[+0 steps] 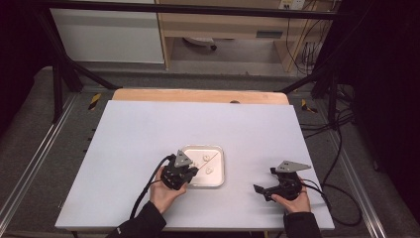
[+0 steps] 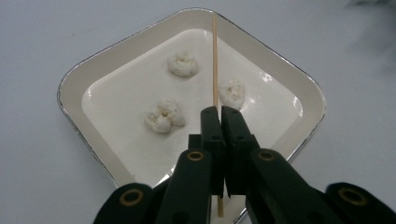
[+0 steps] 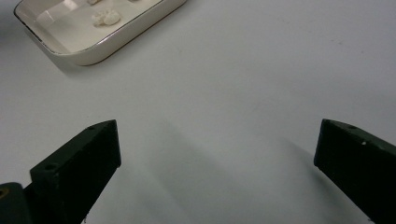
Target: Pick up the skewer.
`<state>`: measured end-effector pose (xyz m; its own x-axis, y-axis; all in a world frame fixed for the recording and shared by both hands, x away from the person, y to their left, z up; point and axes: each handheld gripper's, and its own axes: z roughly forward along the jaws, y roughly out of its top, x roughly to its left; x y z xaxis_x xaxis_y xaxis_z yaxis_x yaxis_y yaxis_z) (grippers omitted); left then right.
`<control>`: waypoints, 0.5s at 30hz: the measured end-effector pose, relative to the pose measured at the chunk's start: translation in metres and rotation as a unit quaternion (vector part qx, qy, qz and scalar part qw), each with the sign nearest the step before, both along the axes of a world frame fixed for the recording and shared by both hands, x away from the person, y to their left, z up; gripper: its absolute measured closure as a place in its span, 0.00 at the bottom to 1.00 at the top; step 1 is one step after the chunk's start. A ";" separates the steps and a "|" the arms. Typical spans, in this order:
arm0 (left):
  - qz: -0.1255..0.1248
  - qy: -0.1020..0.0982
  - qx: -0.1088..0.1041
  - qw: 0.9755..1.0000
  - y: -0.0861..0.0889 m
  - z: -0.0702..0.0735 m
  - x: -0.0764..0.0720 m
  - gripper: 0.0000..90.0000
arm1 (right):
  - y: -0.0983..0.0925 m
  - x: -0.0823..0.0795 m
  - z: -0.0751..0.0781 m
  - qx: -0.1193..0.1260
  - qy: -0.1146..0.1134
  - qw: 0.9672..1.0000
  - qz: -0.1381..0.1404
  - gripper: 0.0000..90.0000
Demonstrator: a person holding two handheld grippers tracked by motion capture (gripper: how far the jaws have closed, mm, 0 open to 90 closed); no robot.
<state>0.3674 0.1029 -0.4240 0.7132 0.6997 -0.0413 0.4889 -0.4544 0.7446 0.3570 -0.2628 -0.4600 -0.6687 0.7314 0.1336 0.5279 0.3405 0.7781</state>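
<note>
No legible writing. Pale grey desk (image 1: pixel 148 144) (wooden shelving behind), square white tray (image 2: pixel 74 88); left claw (image 2: pixel 219 114) clenched on thin wooden skewer (image 2: pixel 215 56), right claw (image 3: pixel 217 154) released.

Cream tray (image 2: pixel 70 93) with silver rim, 3 white lumps (image 2: pixel 163 115), tan skewer (image 2: pixel 215 56), black jaws.

One square white tray (image 2: pixel 74 88), three small white dough pieces (image 2: pixel 163 115) in it, one thin wooden skewer (image 2: pixel 215 56), and two handheld grippers on one white table (image 1: pixel 138 129)
</note>
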 end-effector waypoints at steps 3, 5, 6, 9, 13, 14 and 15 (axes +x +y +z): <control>-0.006 -0.003 -0.001 1.000 0.001 0.002 -0.001 0.98 | 0.001 0.000 0.000 -0.005 -0.001 1.000 0.002 0.01; -0.011 -0.005 -0.003 1.000 0.002 0.004 -0.001 0.98 | 0.002 -0.001 0.002 -0.008 -0.003 1.000 0.003 0.01; -0.013 -0.007 -0.004 1.000 0.003 0.005 -0.002 0.98 | 0.002 -0.001 0.002 -0.009 -0.004 1.000 0.003 0.01; -0.026 -0.008 -0.008 1.000 0.005 0.010 -0.003 0.98 | 0.004 -0.001 0.003 -0.010 -0.006 1.000 0.003 0.01; -0.034 -0.006 -0.008 0.999 0.006 0.012 -0.004 0.98 | 0.005 -0.001 0.004 -0.014 -0.013 1.000 0.007 0.01; -0.036 -0.007 -0.006 0.999 0.006 0.013 -0.004 0.98 | 0.005 -0.001 0.004 -0.014 -0.013 1.000 0.007 0.01; -0.037 -0.008 -0.005 0.999 0.006 0.013 -0.004 0.98 | 0.007 -0.002 0.006 -0.012 -0.017 1.000 0.008 0.01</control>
<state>0.3632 0.1090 -0.4109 0.7642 0.6439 -0.0368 0.4425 -0.4818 0.7564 0.3554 -0.2558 -0.4541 -0.6836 0.7239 0.0930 0.4964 0.3679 0.7863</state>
